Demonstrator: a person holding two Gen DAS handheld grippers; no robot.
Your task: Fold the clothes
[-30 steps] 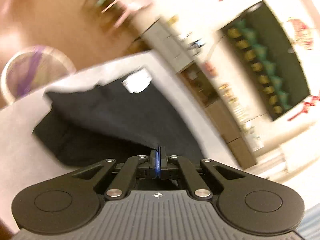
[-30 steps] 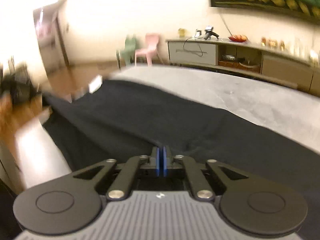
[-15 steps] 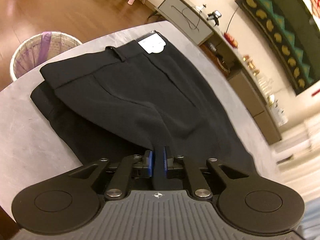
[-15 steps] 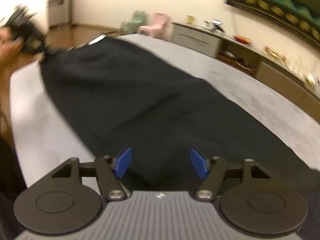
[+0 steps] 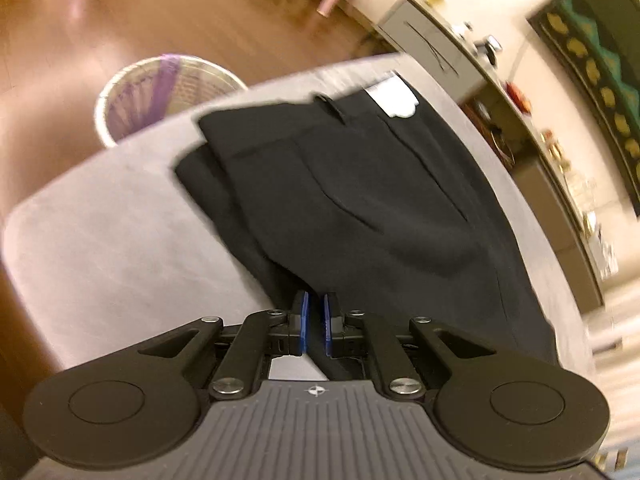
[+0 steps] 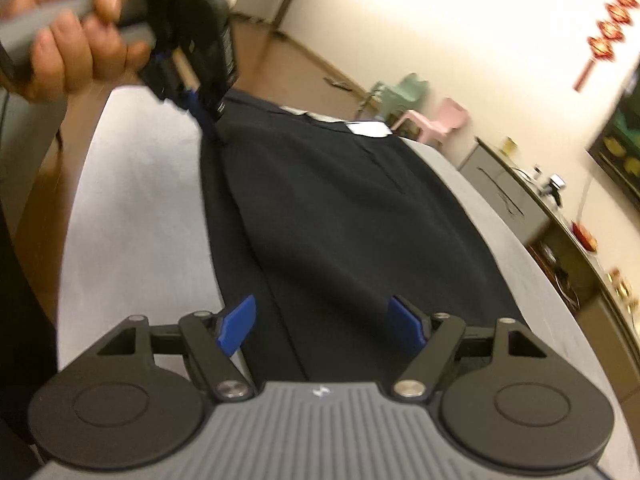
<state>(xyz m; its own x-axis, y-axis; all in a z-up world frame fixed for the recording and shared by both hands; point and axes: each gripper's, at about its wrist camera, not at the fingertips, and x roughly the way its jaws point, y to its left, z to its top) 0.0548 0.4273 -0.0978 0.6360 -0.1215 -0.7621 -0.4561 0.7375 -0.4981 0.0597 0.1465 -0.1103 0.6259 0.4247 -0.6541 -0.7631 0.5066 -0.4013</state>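
Lying on the grey table [image 5: 120,240], black trousers [image 5: 360,200] — left gripper [image 5: 315,328] nearly closed on fabric, right gripper [image 6: 320,324] wide, empty.

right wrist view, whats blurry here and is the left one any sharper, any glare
Right wrist view: the hand and left gripper at upper left are motion-smeared, the wall behind is blown out; the right gripper is sharp. Left wrist view: the black trousers are fairly sharp, the cabinet and basket are smeared, with floor glare at upper left. Both bend straight edges.
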